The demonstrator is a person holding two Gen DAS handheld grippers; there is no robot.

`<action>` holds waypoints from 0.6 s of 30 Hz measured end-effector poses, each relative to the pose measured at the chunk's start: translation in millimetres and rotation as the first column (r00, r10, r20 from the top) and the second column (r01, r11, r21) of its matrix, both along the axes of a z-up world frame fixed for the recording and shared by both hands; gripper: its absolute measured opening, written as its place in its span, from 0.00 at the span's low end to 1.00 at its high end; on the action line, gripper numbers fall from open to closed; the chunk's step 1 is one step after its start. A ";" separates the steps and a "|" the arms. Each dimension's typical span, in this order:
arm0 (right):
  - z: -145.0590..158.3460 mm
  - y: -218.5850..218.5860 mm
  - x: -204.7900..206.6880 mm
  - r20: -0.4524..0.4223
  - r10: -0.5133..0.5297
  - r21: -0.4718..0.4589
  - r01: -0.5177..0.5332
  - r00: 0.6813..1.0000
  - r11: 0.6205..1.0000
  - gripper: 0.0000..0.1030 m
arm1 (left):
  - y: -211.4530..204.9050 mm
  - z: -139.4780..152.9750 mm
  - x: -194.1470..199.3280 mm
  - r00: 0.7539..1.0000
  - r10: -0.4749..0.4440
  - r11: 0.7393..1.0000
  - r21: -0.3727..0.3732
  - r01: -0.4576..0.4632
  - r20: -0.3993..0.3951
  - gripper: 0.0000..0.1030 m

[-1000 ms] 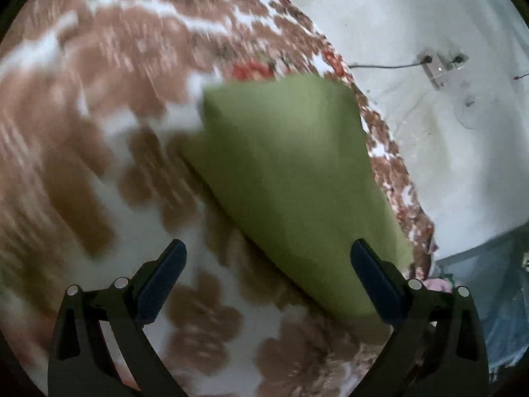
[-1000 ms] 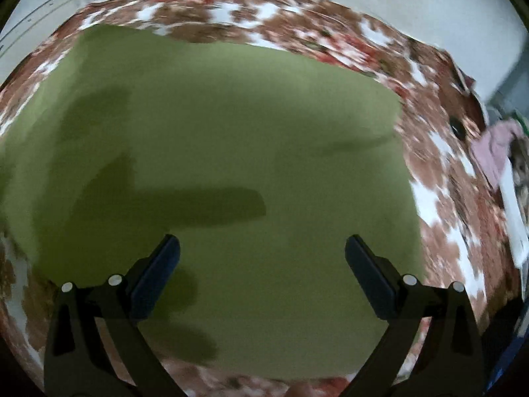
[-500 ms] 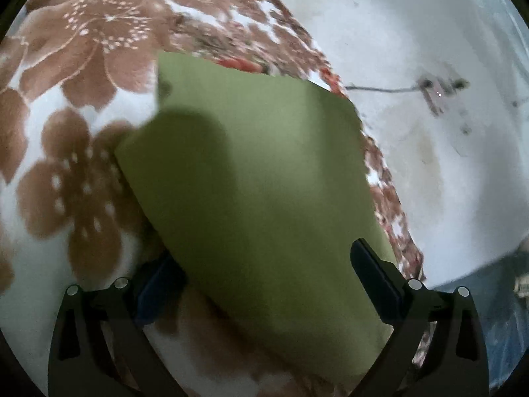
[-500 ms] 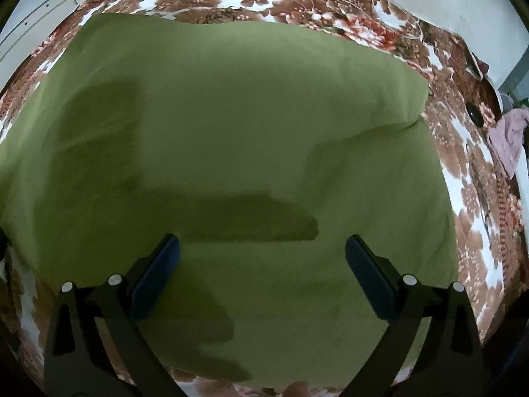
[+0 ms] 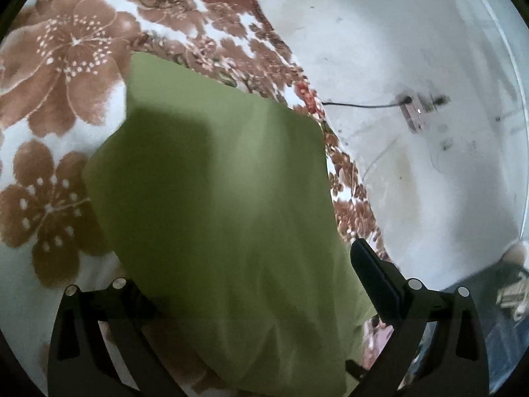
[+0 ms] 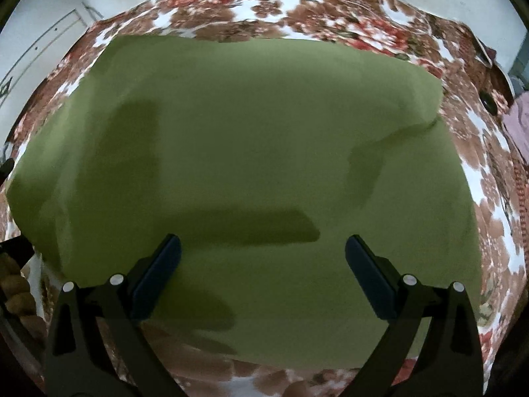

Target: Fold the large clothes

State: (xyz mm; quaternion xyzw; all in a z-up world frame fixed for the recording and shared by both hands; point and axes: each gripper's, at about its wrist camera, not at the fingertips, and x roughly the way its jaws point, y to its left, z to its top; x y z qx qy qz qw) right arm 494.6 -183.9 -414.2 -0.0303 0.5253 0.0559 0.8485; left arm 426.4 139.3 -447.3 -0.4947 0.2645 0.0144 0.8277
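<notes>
A large olive-green cloth [image 6: 258,152] lies spread on a brown-and-white flowered blanket [image 6: 297,10], with a soft fold ridge near its right edge. My right gripper [image 6: 263,274] is open and hovers above the cloth's near part, empty. In the left wrist view the same green cloth [image 5: 224,205] fills the middle. My left gripper [image 5: 251,284] is open with the cloth's edge lying between its fingers. The cloth covers the left pad; the right pad [image 5: 373,281] shows beside the cloth.
The flowered blanket [image 5: 66,66] covers the bed. A white wall [image 5: 413,49] with a socket and cable [image 5: 413,112] stands right of the bed. A pink cloth [image 6: 519,122] lies at the far right.
My left gripper has moved in over the cloth's edge, so the cloth now lies between its fingers and hides the left pad. The right gripper has drawn back a little; more cloth shows.
</notes>
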 end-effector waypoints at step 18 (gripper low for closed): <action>-6.3 -4.4 -2.1 -0.043 -0.087 0.073 0.090 0.995 0.993 0.95 | 12.8 -44.4 29.9 0.991 -0.067 0.991 -0.126 0.052 -0.114 0.22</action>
